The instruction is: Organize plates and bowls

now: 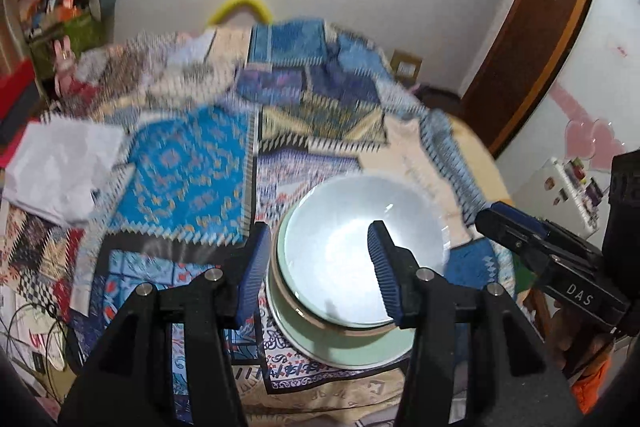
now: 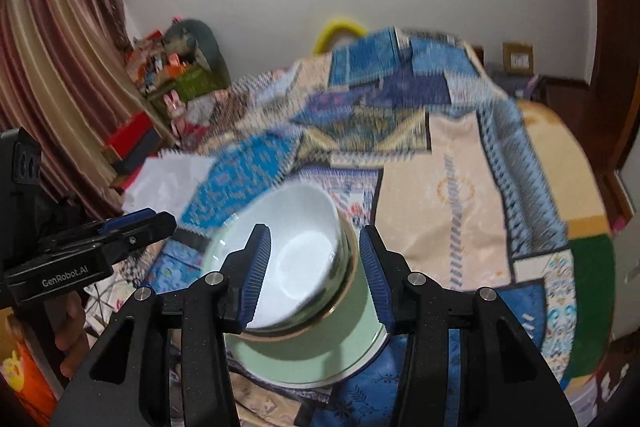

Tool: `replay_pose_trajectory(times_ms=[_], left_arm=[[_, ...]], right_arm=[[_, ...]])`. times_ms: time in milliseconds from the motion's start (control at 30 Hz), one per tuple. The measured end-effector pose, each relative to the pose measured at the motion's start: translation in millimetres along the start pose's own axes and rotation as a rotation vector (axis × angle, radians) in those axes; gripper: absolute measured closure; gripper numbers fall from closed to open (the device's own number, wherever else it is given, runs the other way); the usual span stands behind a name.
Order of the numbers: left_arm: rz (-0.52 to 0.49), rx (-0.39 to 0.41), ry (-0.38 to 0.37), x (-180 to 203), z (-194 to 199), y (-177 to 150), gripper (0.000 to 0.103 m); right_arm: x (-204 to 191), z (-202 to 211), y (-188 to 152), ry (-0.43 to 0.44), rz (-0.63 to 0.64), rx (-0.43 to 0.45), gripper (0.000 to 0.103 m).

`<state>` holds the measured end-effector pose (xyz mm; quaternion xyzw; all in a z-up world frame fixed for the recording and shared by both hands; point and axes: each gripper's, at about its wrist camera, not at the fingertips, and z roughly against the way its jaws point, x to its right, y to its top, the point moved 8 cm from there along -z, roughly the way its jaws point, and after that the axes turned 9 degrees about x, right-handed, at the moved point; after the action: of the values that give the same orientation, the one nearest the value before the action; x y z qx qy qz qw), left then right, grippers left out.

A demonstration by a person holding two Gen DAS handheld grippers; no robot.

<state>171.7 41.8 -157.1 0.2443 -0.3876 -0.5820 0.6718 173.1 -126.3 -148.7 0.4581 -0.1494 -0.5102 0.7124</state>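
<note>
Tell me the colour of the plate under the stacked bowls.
Pale green plate, clearest in the right wrist view.

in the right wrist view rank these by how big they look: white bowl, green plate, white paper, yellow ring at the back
1. green plate, partly hidden under the bowls
2. white bowl, close behind it
3. white paper
4. yellow ring, though it sits far back, so its true size is unsure

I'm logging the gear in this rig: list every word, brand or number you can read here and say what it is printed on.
"DAS" – on the body of the right gripper, seen from the left wrist view.
"GenRobot.AI" – on the body of the left gripper, seen from the right wrist view.
Lettering-like marks on the patchwork cloth near the green plate – too blurred to read.
Small wall plaque – too blurred to read.
</note>
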Motion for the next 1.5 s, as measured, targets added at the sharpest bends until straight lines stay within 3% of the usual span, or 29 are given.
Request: replay_pose_trajectory(times_ms=[200,333,467,600,733,1233,1500], left_arm=[[-0.042,0.171,0.015,12,54,30,0.042],[-0.072,0.276,0.034,19,86,43,0.037],[-0.085,0.354,0.051,24,110,50,0.018],[-0.103,0.421,0.059,28,132,54,0.011],[-0.125,0.47,0.075,32,147,54,0.002],[-0.155,0.524,0.094,37,161,52,0.0],[-0.159,0.526,0.092,39,161,50,0.0]], right_arm=[[-20,43,30,0.023,0.048,0.134,0.06],[-31,69,44,0.034,0.079,0.222,0.054],[-42,88,52,0.031,0.118,0.283,0.053],[-46,100,57,0.033,0.124,0.331,0.035],[-48,109,61,0.026,0.135,0.374,0.024],[-56,125,66,0.002,0.169,0.46,0.001],[-57,125,65,-0.009,0.172,0.463,0.0]])
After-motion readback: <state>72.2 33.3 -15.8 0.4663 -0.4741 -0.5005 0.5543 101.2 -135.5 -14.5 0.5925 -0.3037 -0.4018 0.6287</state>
